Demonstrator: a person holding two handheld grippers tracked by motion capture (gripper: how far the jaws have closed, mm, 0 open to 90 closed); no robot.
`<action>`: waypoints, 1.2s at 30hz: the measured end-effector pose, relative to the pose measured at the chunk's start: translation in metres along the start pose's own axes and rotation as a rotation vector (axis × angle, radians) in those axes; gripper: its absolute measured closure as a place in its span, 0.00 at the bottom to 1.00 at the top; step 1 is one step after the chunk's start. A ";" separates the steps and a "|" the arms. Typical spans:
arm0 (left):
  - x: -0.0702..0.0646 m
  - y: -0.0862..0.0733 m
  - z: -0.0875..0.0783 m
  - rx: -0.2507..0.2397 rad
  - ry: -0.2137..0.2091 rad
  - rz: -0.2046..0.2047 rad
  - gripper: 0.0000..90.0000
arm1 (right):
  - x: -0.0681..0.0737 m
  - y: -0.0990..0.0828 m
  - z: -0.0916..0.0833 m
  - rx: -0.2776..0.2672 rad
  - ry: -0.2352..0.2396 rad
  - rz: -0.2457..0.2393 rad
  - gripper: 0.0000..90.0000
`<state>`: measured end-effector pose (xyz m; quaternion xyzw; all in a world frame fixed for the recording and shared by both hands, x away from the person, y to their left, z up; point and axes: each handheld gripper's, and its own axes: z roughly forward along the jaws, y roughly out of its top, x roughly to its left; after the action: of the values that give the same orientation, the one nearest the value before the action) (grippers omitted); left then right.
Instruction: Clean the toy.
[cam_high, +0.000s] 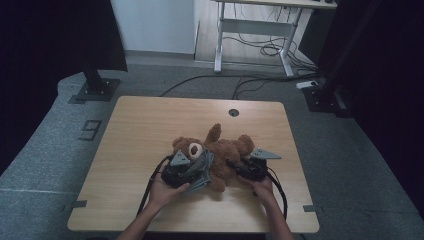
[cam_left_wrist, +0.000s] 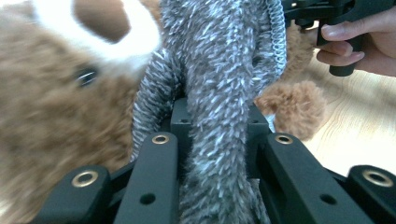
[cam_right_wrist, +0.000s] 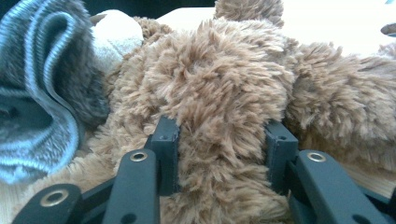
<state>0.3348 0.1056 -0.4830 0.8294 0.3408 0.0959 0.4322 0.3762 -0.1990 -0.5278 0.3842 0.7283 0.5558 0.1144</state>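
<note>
A brown teddy bear (cam_high: 220, 150) lies on its back in the middle of the wooden table (cam_high: 140, 125), head to the left. A grey furry garment (cam_high: 202, 167) with a ribbed edge drapes over its chest and neck. My left gripper (cam_high: 192, 167) is shut on a bunched fold of that grey garment (cam_left_wrist: 219, 116), right beside the bear's muzzle (cam_left_wrist: 100, 21). On the bear's other side, my right gripper (cam_high: 235, 167) is shut on a brown plush limb (cam_right_wrist: 219, 121), fur bulging between the jaws. The grey garment (cam_right_wrist: 42, 93) shows at the left there.
A round cable hole (cam_high: 233, 112) sits near the table's far edge. A desk frame (cam_high: 260, 35) with loose cables stands behind on the floor, and dark stands (cam_high: 97, 82) flank the table. Bare tabletop lies to the left and far side.
</note>
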 end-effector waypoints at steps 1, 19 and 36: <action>0.003 -0.002 -0.004 -0.007 0.004 -0.005 0.81 | 0.000 0.000 0.000 0.000 0.000 -0.001 0.64; 0.039 -0.004 -0.040 -0.054 0.099 -0.095 0.81 | -0.002 0.000 0.001 -0.007 0.008 0.013 0.65; -0.079 0.056 0.054 -0.005 -0.133 0.119 0.81 | -0.002 -0.001 0.000 -0.006 0.010 0.014 0.65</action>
<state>0.3270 -0.0026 -0.4616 0.8517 0.2614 0.0671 0.4493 0.3773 -0.2003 -0.5289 0.3863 0.7245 0.5605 0.1080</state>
